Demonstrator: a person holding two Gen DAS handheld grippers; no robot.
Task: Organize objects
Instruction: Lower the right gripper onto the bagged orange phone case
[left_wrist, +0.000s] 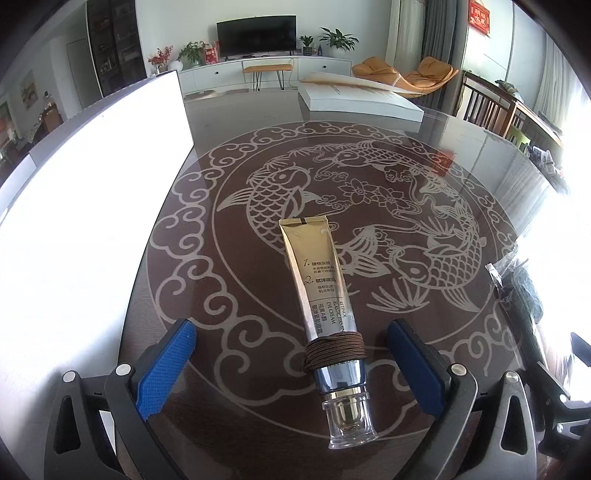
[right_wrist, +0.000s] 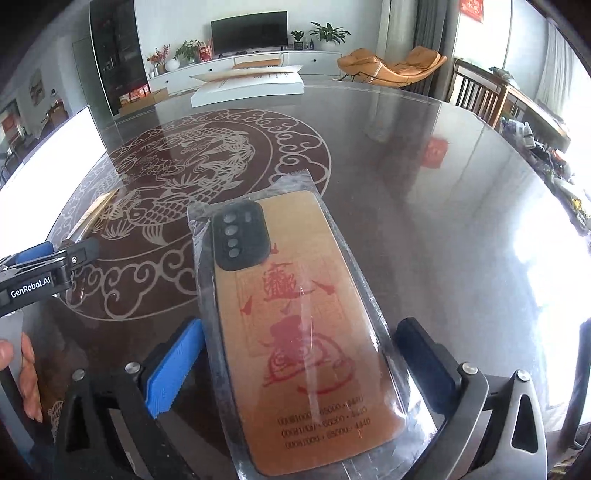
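Observation:
A gold eye-cream tube (left_wrist: 314, 273) with brown cord wound round it and a clear cap lies on the fish-patterned table (left_wrist: 229, 280). Its cap end sits between the blue pads of my left gripper (left_wrist: 291, 328), which is open and touches nothing. In the right wrist view an orange phone case (right_wrist: 295, 325) with red print, sealed in a clear bag, lies between the fingers of my right gripper (right_wrist: 295, 328). Those jaws stand wide and open, with the bag's edges close to both pads. The left tool's black body (right_wrist: 33, 284) and a person's fingers (right_wrist: 27, 373) show at the left.
A large bright white board (left_wrist: 92, 192) stands along the table's left side. A flat white box (left_wrist: 362, 98) lies at the far edge. Wooden chairs (left_wrist: 487, 107) and a cluttered side table (right_wrist: 554, 162) are to the right.

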